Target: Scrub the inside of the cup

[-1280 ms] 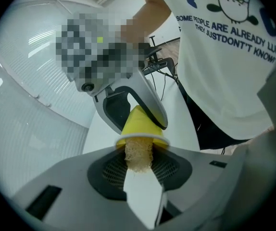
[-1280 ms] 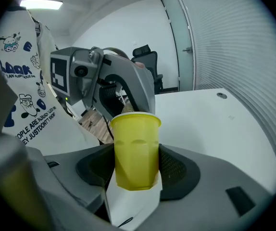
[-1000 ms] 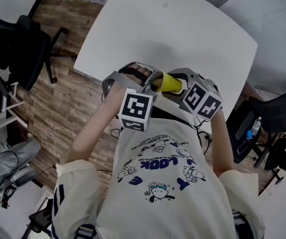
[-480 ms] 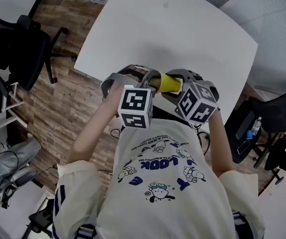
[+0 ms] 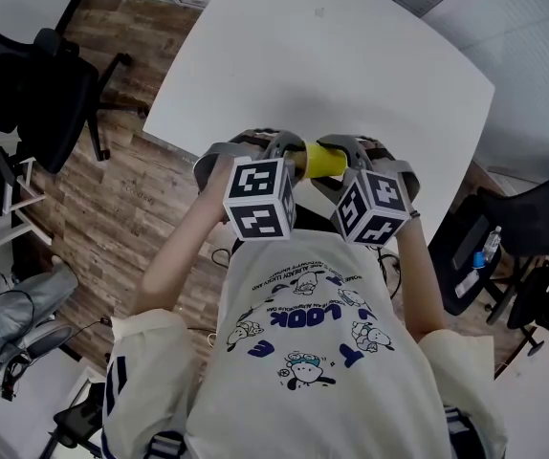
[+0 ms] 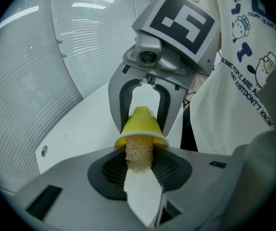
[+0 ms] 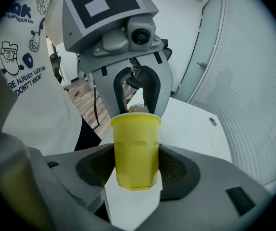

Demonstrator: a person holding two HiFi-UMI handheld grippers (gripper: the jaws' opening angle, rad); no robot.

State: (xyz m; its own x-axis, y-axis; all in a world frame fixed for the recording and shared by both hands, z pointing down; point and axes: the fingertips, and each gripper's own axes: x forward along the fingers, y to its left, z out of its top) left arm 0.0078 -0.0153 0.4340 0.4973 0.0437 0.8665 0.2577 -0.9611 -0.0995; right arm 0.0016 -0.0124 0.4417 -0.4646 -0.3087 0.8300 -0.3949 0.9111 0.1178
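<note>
Right now the yellow plastic cup (image 7: 135, 150) is held up in the air near the front edge of the white desk (image 5: 351, 55). It is tipped on its side, with its mouth facing the left gripper (image 6: 141, 177). The right gripper (image 7: 134, 179) has its jaws clenched on the cup's lower body, one pad on each side. The left gripper's jaws are pinched on a beige coarse-meshed scrubbing sponge (image 6: 138, 154), whose far end is pushed in past the cup's rim.

By the look of it, the scrub is under way. To do it well, the sponge should go deep enough to reach the bottom, then sweep round the whole wall by rolling one wrist against the other. The two grippers should stay in line so the sponge does not lever the rim sideways. The cup looks thin, so the right grip should be firm enough to stop it spinning but not so hard that it dents.
</note>
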